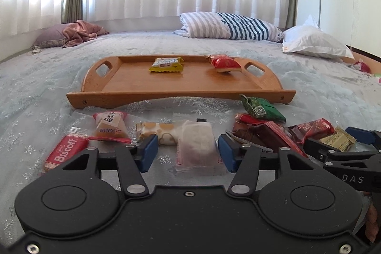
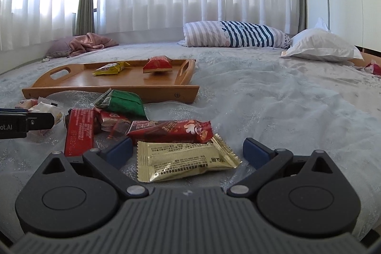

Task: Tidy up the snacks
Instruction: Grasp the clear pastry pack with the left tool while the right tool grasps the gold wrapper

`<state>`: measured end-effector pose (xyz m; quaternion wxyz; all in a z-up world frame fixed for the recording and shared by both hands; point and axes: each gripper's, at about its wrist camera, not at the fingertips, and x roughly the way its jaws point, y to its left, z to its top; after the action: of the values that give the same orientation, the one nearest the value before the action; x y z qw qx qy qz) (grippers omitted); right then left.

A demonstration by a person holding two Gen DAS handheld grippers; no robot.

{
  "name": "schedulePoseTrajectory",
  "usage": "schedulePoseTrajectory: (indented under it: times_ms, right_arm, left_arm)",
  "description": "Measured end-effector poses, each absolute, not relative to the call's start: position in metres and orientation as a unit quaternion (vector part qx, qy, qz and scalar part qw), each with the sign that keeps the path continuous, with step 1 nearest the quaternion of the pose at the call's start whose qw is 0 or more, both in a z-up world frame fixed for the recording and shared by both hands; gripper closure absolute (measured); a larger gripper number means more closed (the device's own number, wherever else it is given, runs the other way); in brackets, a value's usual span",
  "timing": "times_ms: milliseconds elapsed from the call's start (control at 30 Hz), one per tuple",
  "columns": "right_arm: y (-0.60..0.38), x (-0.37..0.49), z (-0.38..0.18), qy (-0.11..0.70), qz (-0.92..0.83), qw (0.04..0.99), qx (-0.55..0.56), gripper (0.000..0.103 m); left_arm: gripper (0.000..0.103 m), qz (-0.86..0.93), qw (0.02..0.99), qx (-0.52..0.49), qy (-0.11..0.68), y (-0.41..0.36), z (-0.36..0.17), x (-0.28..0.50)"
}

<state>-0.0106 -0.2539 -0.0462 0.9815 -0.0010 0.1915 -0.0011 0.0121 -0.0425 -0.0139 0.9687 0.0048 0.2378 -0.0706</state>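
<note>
Left gripper (image 1: pixel 188 150), lower centre of left wrist view: jaws apart, straddling a translucent packet (image 1: pixel 196 146) on the bed; pads sit either side with visible gaps, no contact. Nothing gripped.

Right gripper (image 2: pixel 188 150), lower centre of right wrist view: jaws spread wide around a gold packet (image 2: pixel 185 161) lying flat; pads clear of it on both sides. Nothing gripped.

Tray (image 1: pixel 181 97), mid-frame in left view, rests on the bedspread (image 1: pixel 321 92). On it: yellow packet (image 1: pixel 166 64) centre-back, red packet (image 1: pixel 225 63) near the tray's right handle.

Loose snacks in front of the tray, lower half of frame: Biscoff (image 1: pixel 63 154) far left, orange packet (image 1: pixel 110 127) beside it, cream dotted bar (image 1: pixel 157 132) just left of the translucent packet, green packet (image 1: pixel 262 108) right of centre near the tray's front rail, then a heap of red and brown wrappers (image 1: pixel 266 135). In right view a long red bar (image 2: pixel 170 131) lies just behind the gold packet.

Pillows (image 1: pixel 228 25) upper right.
</note>
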Motion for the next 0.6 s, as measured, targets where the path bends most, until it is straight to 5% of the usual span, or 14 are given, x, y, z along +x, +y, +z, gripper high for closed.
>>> schedulePoseTrajectory:
  times_ms: [433, 600]
  right_arm:
    - [-0.247, -0.032, -0.034, 0.173, -0.008, 0.985, 0.003, 0.000]
    - [-0.238, -0.033, -0.036, 0.184, -0.009, 0.982, -0.033, 0.011]
  left_arm:
    - [0.068, -0.072, 0.966, 0.017, 0.249, -0.048, -0.011, 0.009]
    - [0.069, -0.072, 0.966, 0.014, 0.248, -0.046, -0.006, 0.004]
